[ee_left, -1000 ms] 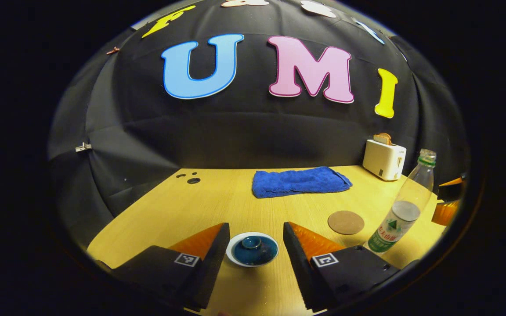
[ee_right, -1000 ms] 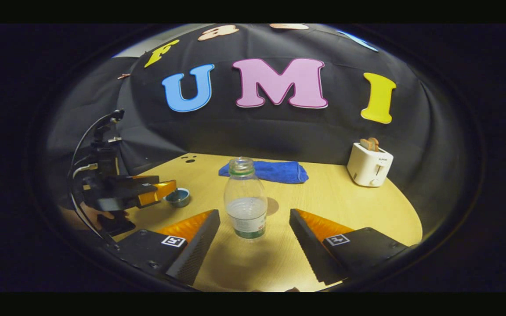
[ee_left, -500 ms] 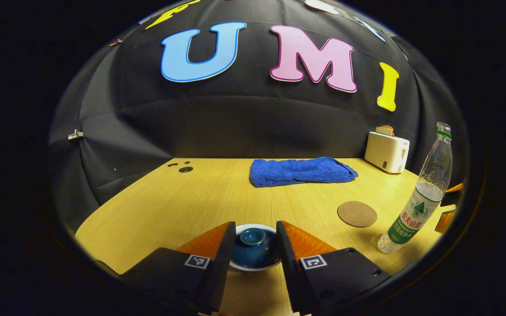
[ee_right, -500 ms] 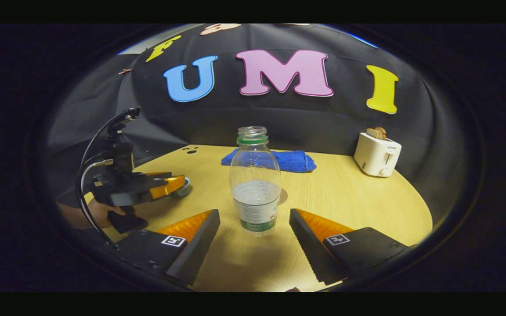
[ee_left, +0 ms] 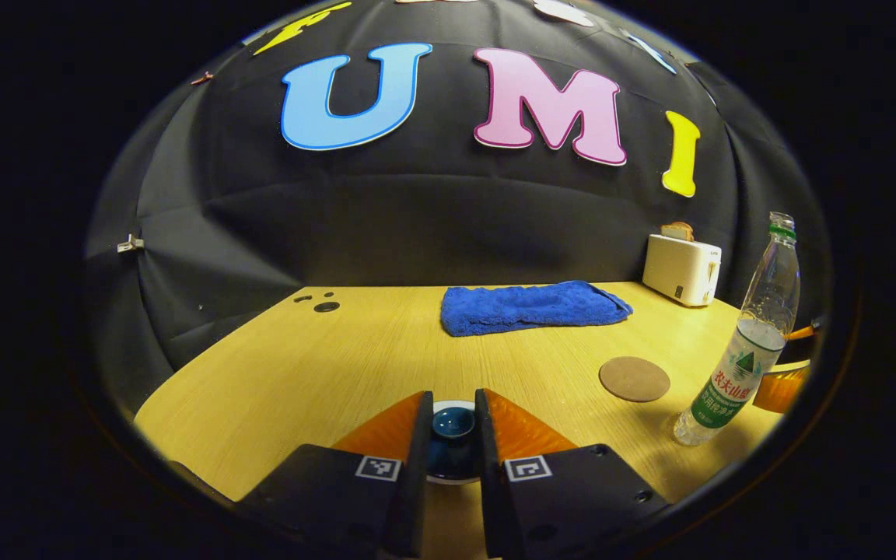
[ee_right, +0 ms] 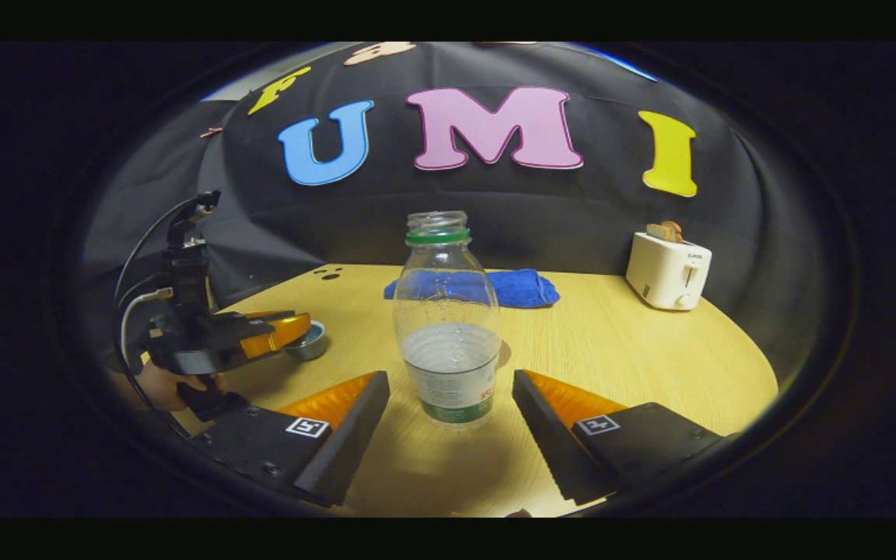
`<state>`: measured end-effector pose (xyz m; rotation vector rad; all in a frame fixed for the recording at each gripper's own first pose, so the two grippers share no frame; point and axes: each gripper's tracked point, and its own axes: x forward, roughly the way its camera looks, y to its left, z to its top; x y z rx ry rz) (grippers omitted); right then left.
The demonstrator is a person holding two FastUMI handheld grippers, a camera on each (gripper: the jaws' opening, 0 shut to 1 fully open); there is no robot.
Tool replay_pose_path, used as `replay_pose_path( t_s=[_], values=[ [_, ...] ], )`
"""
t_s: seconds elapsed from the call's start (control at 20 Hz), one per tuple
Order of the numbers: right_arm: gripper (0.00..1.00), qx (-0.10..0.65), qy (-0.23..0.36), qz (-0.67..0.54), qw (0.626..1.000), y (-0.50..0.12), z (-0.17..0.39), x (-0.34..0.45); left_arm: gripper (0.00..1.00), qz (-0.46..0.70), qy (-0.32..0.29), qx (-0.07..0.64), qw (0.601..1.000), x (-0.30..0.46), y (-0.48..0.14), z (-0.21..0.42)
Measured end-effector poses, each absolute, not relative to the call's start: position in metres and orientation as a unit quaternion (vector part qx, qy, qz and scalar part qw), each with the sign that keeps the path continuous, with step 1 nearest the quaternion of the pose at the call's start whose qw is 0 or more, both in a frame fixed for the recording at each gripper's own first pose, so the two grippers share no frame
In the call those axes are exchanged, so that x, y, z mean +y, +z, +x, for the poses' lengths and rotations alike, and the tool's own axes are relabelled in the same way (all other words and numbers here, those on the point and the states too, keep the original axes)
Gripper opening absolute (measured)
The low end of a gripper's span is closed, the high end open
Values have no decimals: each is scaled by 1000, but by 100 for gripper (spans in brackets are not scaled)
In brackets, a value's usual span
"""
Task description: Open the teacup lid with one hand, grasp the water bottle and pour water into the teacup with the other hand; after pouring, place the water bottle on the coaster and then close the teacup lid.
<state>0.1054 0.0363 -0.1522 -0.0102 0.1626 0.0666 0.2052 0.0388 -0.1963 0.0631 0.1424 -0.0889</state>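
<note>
Left gripper view shows us the left gripper clamped on the teacup lid knob. We see the right gripper spread apart around the water bottle, which stands just beside the coaster.

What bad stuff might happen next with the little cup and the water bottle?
The left gripper has its jaws tight around the small knob of the teacup lid; the knob might slip out as the lid lifts, or the cup could drag along. The water bottle has no cap and stands between the right gripper's wide-open jaws, so a bump or off-centre squeeze could tip it and spill water on the table.
</note>
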Motion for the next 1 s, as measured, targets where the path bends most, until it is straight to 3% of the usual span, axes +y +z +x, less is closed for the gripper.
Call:
replay_pose_path(
  t_s=[0.2,0.95,1.0],
  values=[
    [99,71,28,1,997,-151,114,35,23,56,-35,59,996,40,-193,205],
    [99,26,25,12,999,-147,150,41,23,22,-26,42,999,47,-165,175],
    [99,22,26,11,999,-146,154,41,27,23,-23,45,998,49,-169,174]
  ],
)
